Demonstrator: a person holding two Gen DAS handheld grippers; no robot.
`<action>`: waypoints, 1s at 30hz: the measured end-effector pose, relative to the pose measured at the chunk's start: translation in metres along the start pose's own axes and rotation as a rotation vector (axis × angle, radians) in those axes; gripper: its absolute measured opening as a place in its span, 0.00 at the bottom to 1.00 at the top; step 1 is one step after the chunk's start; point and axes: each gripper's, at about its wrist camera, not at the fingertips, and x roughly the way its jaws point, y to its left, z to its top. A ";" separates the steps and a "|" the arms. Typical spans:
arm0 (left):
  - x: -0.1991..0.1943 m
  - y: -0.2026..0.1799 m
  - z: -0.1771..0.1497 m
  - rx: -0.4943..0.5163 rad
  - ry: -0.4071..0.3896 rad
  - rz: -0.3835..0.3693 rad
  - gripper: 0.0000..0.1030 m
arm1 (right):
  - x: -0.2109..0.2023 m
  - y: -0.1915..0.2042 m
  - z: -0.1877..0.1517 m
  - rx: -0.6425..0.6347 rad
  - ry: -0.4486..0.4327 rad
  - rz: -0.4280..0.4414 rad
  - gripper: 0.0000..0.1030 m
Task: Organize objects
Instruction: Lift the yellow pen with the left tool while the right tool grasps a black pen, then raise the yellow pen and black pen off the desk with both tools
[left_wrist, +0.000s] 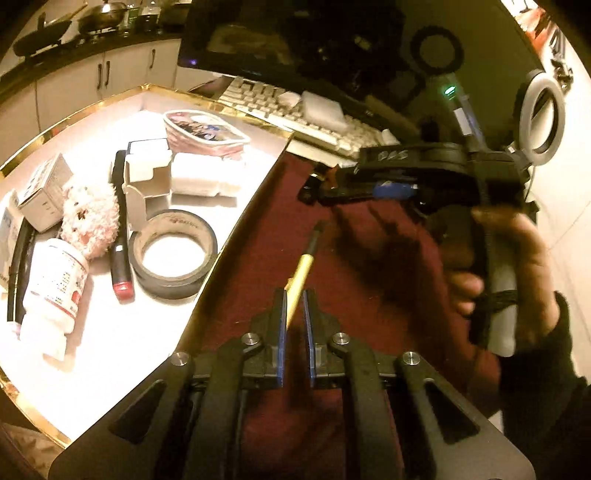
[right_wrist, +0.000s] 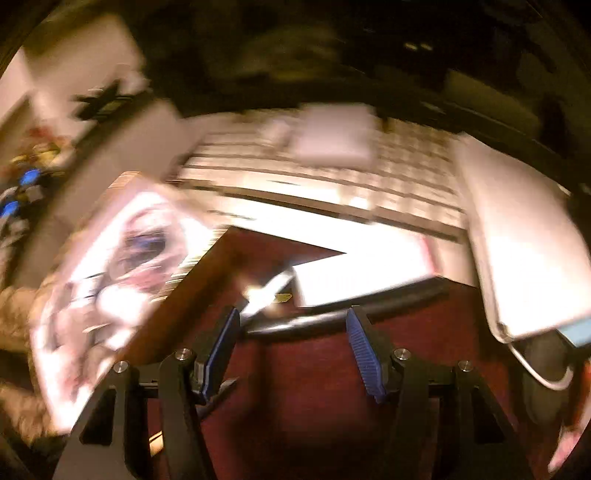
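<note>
My left gripper (left_wrist: 294, 295) is shut on a yellow pen (left_wrist: 301, 275) with a black tip, held over the dark red tablecloth (left_wrist: 280, 214). The gold-rimmed white tray (left_wrist: 110, 347) to the left holds a roll of black tape (left_wrist: 173, 253), a plush toy (left_wrist: 90, 216), a white bottle (left_wrist: 51, 291), a red-capped black marker (left_wrist: 120, 229), small boxes (left_wrist: 146, 184) and a printed pouch (left_wrist: 205, 131). My right gripper (left_wrist: 310, 186) hovers to the right, held by a hand. In the blurred right wrist view, the right gripper (right_wrist: 291, 319) is open and empty over the red cloth.
A white keyboard (left_wrist: 295, 110) lies behind the tray below a dark monitor (left_wrist: 295, 33). A ring light (left_wrist: 541, 114) stands at right. In the right wrist view, a white box (right_wrist: 362, 275), a dark pen-like object (right_wrist: 295, 323) and a white device (right_wrist: 524, 251) lie ahead.
</note>
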 end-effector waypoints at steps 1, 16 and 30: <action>0.000 0.001 0.000 -0.005 0.002 -0.019 0.07 | 0.004 -0.004 0.000 0.042 0.024 -0.024 0.59; 0.001 0.005 0.000 -0.036 -0.002 -0.081 0.07 | 0.016 0.007 -0.019 0.073 0.015 -0.241 0.53; 0.019 -0.018 0.002 -0.007 0.077 -0.001 0.21 | -0.057 -0.040 -0.122 -0.004 -0.089 -0.046 0.14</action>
